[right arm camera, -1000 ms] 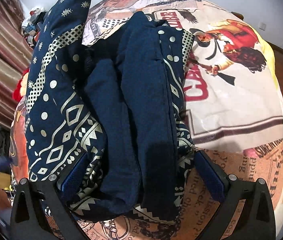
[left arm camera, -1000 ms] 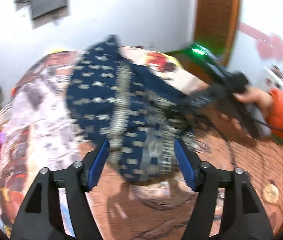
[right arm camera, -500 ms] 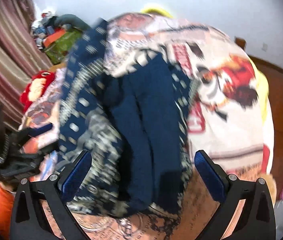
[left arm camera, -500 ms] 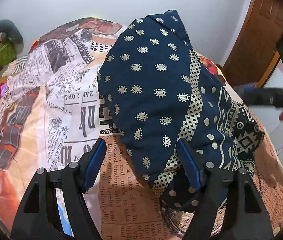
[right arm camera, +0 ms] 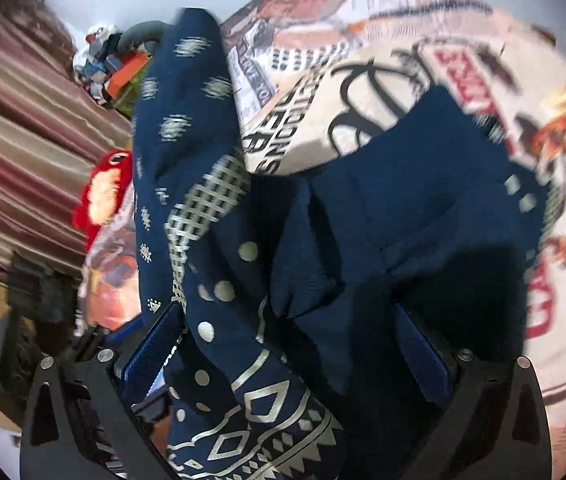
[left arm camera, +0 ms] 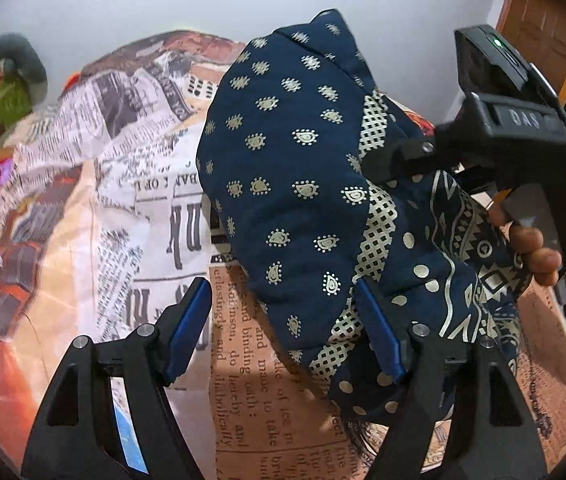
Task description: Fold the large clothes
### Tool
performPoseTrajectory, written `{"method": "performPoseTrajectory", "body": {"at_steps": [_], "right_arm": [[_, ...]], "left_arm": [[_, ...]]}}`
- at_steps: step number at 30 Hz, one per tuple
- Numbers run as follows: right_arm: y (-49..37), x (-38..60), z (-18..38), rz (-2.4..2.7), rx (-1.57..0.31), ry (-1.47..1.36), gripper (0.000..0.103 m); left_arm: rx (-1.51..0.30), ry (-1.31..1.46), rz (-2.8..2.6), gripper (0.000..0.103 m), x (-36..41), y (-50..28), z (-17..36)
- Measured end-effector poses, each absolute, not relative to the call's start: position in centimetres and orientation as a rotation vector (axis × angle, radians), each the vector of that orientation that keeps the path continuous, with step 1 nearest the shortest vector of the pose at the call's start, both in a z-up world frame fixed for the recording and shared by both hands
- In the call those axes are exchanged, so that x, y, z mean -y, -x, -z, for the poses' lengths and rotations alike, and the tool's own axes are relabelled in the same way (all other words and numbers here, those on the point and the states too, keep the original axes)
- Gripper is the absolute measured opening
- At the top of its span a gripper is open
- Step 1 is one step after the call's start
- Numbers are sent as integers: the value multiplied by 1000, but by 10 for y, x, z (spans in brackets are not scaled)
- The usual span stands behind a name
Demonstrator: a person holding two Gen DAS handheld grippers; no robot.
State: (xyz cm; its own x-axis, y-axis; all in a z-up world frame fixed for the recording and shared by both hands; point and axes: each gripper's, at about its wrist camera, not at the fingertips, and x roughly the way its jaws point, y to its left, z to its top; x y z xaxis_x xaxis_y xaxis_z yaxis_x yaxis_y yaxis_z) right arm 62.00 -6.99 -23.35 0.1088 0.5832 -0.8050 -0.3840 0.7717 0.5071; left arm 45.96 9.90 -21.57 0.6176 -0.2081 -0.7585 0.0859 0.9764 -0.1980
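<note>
garment (left arm camera: 303, 184) now nearer right gripper (right arm camera: 283, 344)

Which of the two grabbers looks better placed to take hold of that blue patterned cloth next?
Probably the right gripper: the cloth already bunches between its open fingers. The left gripper is open too, but only the cloth's edge reaches its right finger; mostly the bedsheet shows in the gap.

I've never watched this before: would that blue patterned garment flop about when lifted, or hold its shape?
Probably floppy: the garment bulges and drapes in soft folds over the bedspread. It looks fairly thick, perhaps padded, so likely bulky rather than heavy. The bunched layers between the right hand-held gripper's wide fingers might slide apart, so expect sagging ends.
</note>
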Motion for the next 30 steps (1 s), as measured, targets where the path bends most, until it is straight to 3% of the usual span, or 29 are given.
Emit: {"method": "performPoseTrajectory", "body": {"at_steps": [2,5,13,16,21,30], "right_arm": [[-617,68,235,-741,-1271,-179,102],[-609,62,232,-790,-1266,-169,89],[-596,63,223,-760,-1220,-202,33],[-589,65,212,-752,-1178,-193,21],[-573,75,181,-748,-1100,-139,14],[-559,147,133,-677,-980,-137,11]], "left_arm": [[-892,170,174,73,-102,-460,218],[-887,166,168,73,-102,-459,218],[-888,147,149,73,-99,-457,213],[-874,132,145,73,-100,-453,203],[-842,135,125,73,-104,-450,179],[-831,105,200,73,-64,-455,158]]}}
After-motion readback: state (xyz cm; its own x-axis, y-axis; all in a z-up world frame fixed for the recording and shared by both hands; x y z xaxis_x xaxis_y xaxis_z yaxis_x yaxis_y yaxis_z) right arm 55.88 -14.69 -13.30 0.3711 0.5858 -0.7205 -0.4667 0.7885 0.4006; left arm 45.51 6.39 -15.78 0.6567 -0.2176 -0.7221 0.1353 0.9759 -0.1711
